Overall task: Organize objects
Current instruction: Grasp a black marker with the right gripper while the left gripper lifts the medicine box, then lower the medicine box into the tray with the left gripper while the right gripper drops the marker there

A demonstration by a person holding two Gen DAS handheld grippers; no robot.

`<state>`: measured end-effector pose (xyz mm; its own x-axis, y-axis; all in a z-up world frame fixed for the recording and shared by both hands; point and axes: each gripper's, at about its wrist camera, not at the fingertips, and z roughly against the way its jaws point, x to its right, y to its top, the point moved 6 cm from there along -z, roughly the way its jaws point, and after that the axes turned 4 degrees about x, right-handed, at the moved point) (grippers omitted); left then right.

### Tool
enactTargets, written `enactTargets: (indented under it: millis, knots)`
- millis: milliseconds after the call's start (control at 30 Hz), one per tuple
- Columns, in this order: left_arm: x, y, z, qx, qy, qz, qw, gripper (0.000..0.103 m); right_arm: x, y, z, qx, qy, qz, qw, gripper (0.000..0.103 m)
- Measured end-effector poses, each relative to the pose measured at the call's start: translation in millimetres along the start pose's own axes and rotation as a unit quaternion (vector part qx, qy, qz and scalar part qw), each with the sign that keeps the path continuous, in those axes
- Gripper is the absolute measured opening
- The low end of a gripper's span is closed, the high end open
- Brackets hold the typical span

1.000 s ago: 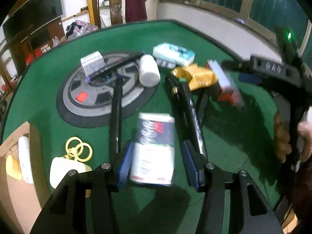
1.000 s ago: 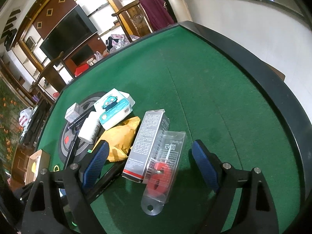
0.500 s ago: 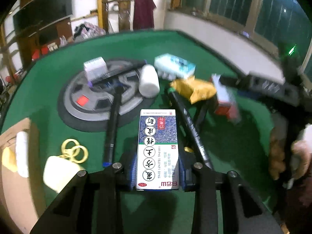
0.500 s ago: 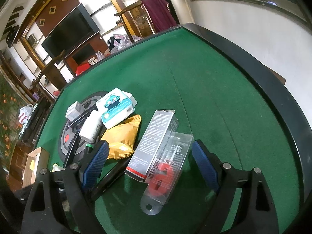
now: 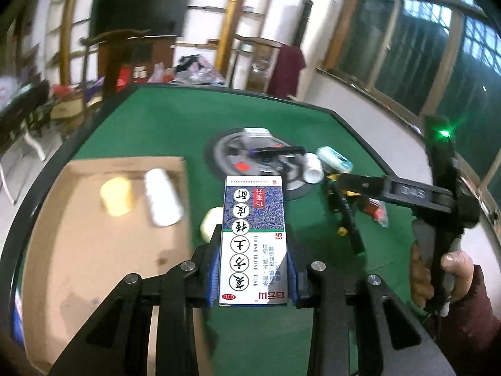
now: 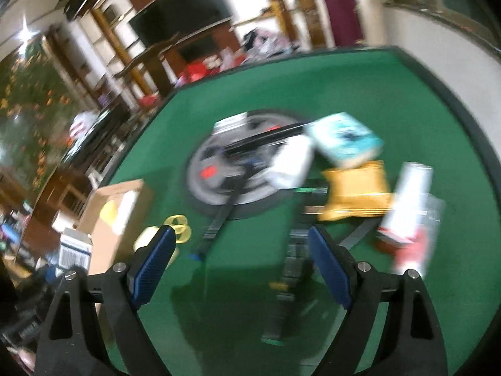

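- The left gripper [image 5: 253, 264] is closed on a medicine box [image 5: 253, 228], its blue pads pressing the two long sides near the box's near end; the box sticks out forward, clear of the green table [image 5: 162, 125], printed face up.
- The box looks like thin printed card, so I judge it light, fairly stiff along its length, and easy to dent if squeezed hard; the glossy face may be a little slippery, so a hold across the narrow width suits it, and a hold nearer the middle would tip less.
- A cardboard tray [image 5: 78, 250] lies on the left side of the table, just left of the held box; inside it lie a white bottle [image 5: 162, 197] and a pale yellow object [image 5: 117, 195], near the far end, with bare card nearer; that bare part looks the likely place for the box.
- The right gripper [image 6: 242, 269] is spread wide and holds nothing, above the table; the right view is blurred.
- Far and right lie a teal box [image 6: 344, 139], a yellow packet [image 6: 357, 194] and a white tube [image 6: 291, 164], close together.
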<state>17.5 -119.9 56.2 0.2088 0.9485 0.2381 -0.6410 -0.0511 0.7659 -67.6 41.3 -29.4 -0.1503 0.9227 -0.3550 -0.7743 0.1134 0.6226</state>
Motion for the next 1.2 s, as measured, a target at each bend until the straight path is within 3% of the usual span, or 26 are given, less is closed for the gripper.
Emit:
enactTargets:
  millis: [67, 133, 200, 333, 400, 467, 767, 900, 1033, 1200]
  knots:
    - [-16.2, -3.0, 6.3, 0.007, 0.000, 0.019, 0.9998, 0.029, -11.1, 2.3, -25.2, -0.018, -0.022, 0.004, 1.000, 0.084]
    - [-35.0, -5.3, 13.4, 0.014, 0.001, 0.034, 0.9993, 0.029, -15.4, 1.6, -54.3, -0.045, -0.064, 0.002, 0.997, 0.071]
    - [-46.6, -6.7, 13.9, 0.018, 0.006, 0.043, 0.9989, 0.029, -15.1, 1.6, -74.7, -0.064, -0.095, -0.002, 0.993, 0.049]
    - [-76.2, -8.3, 10.3, 0.019, 0.010, 0.073, 0.9971, 0.029, -10.9, 2.1, -101.1, -0.067, -0.173, 0.017, 0.982, 0.036]
    - [-89.2, -11.0, 10.5, 0.019, 0.010, 0.084, 0.9963, 0.029, -11.6, 1.7, -102.8, -0.066, -0.187, 0.027, 0.980, 0.019]
    - [-97.3, -12.6, 10.9, 0.020, 0.013, 0.089, 0.9957, 0.029, -8.0, 0.0, -99.4, -0.068, -0.171, 0.013, 0.983, 0.012]
    - [-126.6, -15.4, 26.7, 0.028, 0.034, 0.105, 0.9935, 0.029, -14.9, -6.7, -45.7, -0.035, -0.050, -0.045, 0.997, 0.012]
    - [-140.9, -2.4, 21.4, 0.020, 0.071, 0.093, 0.9929, 0.029, -58.9, -5.5, -25.4, -0.036, 0.018, -0.021, 0.999, 0.012]
    - [-160.4, 7.0, -3.2, -0.011, 0.097, 0.085, 0.9916, 0.029, -113.1, -12.8, -37.8, -0.069, 0.081, -0.006, 0.994, 0.013]
    - [-186.1, 15.7, -38.7, -0.044, 0.136, 0.074, 0.9870, 0.029, -168.2, -25.5, -79.4, -0.105, 0.104, 0.009, 0.989, 0.013]
